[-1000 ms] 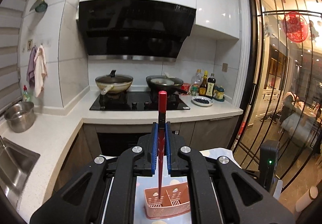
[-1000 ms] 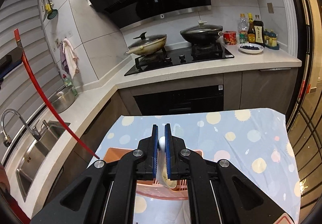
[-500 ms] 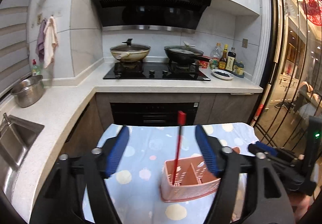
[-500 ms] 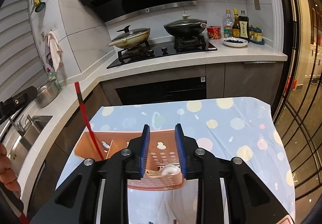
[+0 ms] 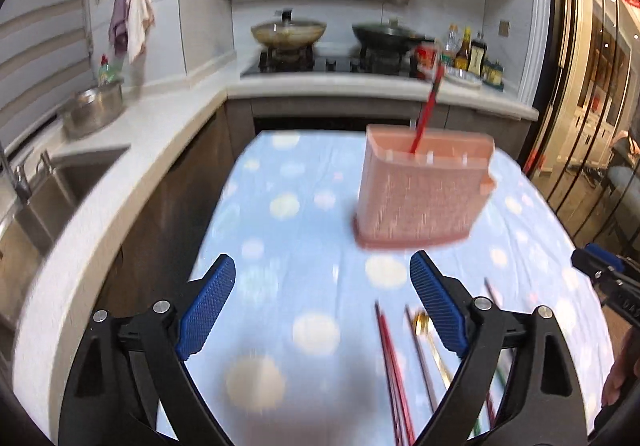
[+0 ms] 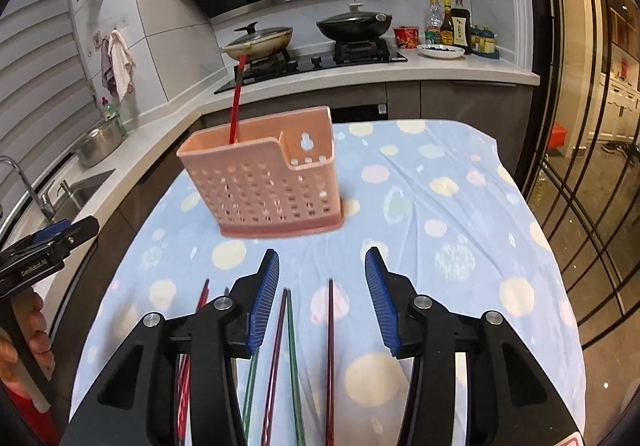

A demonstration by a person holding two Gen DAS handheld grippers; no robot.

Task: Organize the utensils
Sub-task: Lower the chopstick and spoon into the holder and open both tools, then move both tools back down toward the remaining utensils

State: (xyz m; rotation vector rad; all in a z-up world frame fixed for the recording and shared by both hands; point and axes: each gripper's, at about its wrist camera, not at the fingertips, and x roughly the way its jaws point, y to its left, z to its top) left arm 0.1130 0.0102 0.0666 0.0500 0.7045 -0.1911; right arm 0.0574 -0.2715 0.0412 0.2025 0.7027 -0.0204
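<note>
A pink perforated utensil holder (image 5: 424,193) (image 6: 264,185) stands on the blue dotted tablecloth (image 6: 440,205). One red chopstick (image 5: 426,113) (image 6: 236,101) stands in it, leaning. Several loose chopsticks (image 6: 330,326) (image 5: 390,366) and a gold spoon (image 5: 422,322) lie on the cloth in front of the holder. My left gripper (image 5: 320,262) hangs low over the cloth, short of the holder, its jaws opening wide with nothing between them. My right gripper (image 6: 322,254) is above the loose chopsticks, its jaws opening and gripping nothing.
A white L-shaped counter (image 6: 168,125) runs left and behind, with a sink (image 5: 60,181), a steel pot (image 6: 98,143), a hob with two pans (image 6: 352,25) and bottles (image 6: 448,25). A glass door (image 6: 592,125) stands right. A person's hand (image 6: 36,326) shows at left.
The left gripper let go of the red chopstick in the holder, opened and sank toward the cloth. The right gripper released the white spoon into the holder, opened and drew back over the loose chopsticks.
</note>
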